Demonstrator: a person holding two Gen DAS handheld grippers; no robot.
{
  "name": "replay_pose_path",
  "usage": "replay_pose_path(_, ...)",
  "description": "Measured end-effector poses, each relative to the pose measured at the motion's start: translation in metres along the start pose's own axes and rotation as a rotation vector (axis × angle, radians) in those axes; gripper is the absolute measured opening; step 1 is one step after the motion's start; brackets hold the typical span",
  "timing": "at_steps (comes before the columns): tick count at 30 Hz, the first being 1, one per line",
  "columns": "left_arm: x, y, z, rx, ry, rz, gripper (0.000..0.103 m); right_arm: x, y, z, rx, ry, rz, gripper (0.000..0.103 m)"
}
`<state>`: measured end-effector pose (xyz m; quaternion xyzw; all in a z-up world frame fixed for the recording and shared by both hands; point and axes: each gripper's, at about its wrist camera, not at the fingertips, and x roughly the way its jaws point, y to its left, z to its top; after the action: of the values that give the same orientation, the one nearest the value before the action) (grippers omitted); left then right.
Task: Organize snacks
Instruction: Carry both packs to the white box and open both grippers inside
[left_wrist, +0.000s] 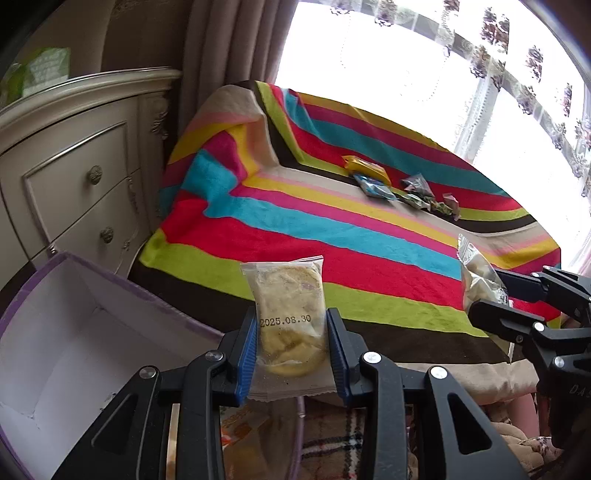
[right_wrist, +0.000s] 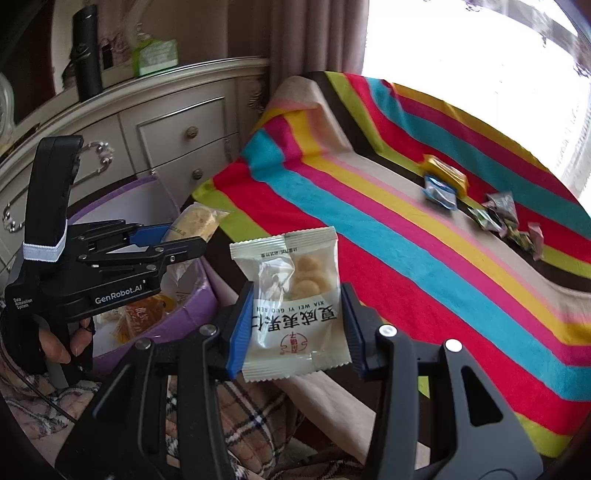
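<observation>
My left gripper (left_wrist: 291, 343) is shut on a clear packet with a yellow pastry (left_wrist: 288, 314), held upright beside the purple box (left_wrist: 110, 306). From the right wrist view the same left gripper (right_wrist: 192, 236) hangs over the purple box (right_wrist: 192, 314) with the pastry packet (right_wrist: 199, 221) sticking out of it. My right gripper (right_wrist: 297, 325) is shut on a white nut packet (right_wrist: 295, 302) with Chinese print. It shows at the right edge of the left wrist view as the right gripper (left_wrist: 487, 295) holding the nut packet (left_wrist: 476, 273). Several small snacks (left_wrist: 391, 184) lie far back on the striped blanket (left_wrist: 295, 229).
The box has a white inside and holds an orange-wrapped snack (right_wrist: 144, 314). A cream dresser (left_wrist: 74, 166) stands at the left behind the box, with a green packet (right_wrist: 155, 55) and a dark bottle (right_wrist: 86, 51) on top. Curtains and a bright window lie beyond. A plaid cloth (right_wrist: 251, 424) is below.
</observation>
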<state>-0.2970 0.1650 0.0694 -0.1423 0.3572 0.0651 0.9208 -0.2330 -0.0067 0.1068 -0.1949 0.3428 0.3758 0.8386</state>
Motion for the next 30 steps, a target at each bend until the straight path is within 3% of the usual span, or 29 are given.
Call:
replay_pose_path(11, -0.017, 0.054, -0.02, -0.114, -0.007, 0.071, 0.036, 0.025, 0.063, 0.018, -0.187, 0.03, 0.076, 0.048)
replay_pose_path(21, -0.047, 0.124, -0.045, -0.278, -0.013, 0.215, 0.036, 0.057, 0.127, 0.03, -0.324, 0.078, 0.195, 0.048)
replay_pose_path(28, -0.072, 0.16, -0.054, -0.349, -0.035, 0.323, 0.036, 0.063, 0.175, 0.038, -0.43, 0.052, 0.262, 0.049)
replay_pose_path(30, -0.077, 0.167, -0.054, -0.376, -0.037, 0.346, 0.038, 0.066, 0.187, 0.041, -0.441, 0.05, 0.295, 0.053)
